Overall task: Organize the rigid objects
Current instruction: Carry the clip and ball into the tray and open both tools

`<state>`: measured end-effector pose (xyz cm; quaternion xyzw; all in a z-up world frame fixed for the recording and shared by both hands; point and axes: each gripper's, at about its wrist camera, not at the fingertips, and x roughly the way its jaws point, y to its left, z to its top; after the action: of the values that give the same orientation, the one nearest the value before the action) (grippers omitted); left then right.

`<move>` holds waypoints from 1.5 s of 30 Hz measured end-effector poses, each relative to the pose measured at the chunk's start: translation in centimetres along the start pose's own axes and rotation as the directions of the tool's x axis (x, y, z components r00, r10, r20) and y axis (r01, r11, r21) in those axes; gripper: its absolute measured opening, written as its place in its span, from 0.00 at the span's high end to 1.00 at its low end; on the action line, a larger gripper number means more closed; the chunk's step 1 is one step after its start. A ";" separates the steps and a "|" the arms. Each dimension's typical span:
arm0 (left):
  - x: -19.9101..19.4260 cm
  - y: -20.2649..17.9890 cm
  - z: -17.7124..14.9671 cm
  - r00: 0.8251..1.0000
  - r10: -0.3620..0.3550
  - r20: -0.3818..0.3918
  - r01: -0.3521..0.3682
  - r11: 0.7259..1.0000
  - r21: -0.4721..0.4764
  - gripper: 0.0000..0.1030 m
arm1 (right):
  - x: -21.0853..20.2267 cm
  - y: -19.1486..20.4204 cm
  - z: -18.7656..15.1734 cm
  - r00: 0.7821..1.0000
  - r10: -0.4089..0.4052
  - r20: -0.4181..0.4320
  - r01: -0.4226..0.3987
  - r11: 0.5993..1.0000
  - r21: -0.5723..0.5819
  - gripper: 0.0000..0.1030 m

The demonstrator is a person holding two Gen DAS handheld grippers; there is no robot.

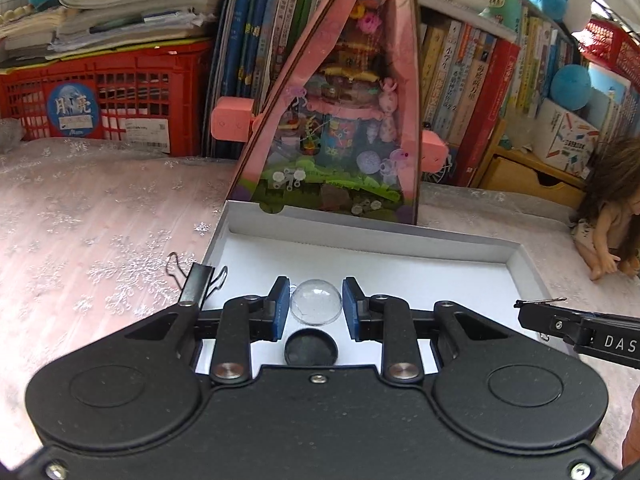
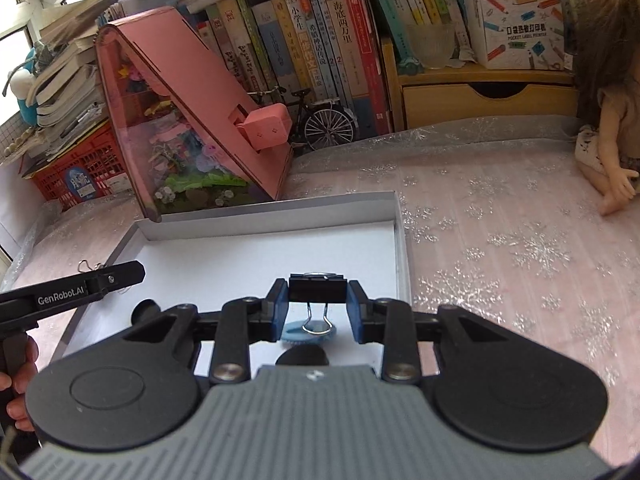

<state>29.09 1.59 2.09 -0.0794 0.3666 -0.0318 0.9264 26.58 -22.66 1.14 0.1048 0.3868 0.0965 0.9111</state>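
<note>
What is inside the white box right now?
Little shows in the white box: a blue ridged thing on its floor, under the black clip the right tongs hold. The tongs cover the near part.

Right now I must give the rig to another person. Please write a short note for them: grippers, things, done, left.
Left gripper: shut on the clear glass dome, over the shallow white cardboard box.
Right gripper: shut on the black metal binder clip, over the same box.
Done: both things are picked up.
Left: set both down in the box; another black binder clip sits at its left edge.
</note>
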 end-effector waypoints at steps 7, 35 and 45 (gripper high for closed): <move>2.5 -0.1 0.5 1.000 0.019 -0.016 -0.019 1.000 -0.002 0.74 | 2.5 0.5 0.7 0.999 -0.036 -0.015 0.035 0.997 -0.068 0.65; 2.6 -1.4 0.4 0.997 0.077 0.011 -0.078 0.992 0.096 0.57 | 3.1 2.8 -0.6 0.992 -0.125 0.027 0.128 0.973 -0.192 0.48; -2.7 -3.0 -0.7 0.994 0.033 0.109 -0.050 0.986 0.161 0.47 | -1.1 3.8 -1.4 0.986 -0.127 0.106 0.147 0.966 -0.214 0.36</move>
<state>26.64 -1.08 3.95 0.0028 0.3147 -0.0382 0.9484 24.50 -19.10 1.96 -0.0199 0.3380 0.0708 0.9383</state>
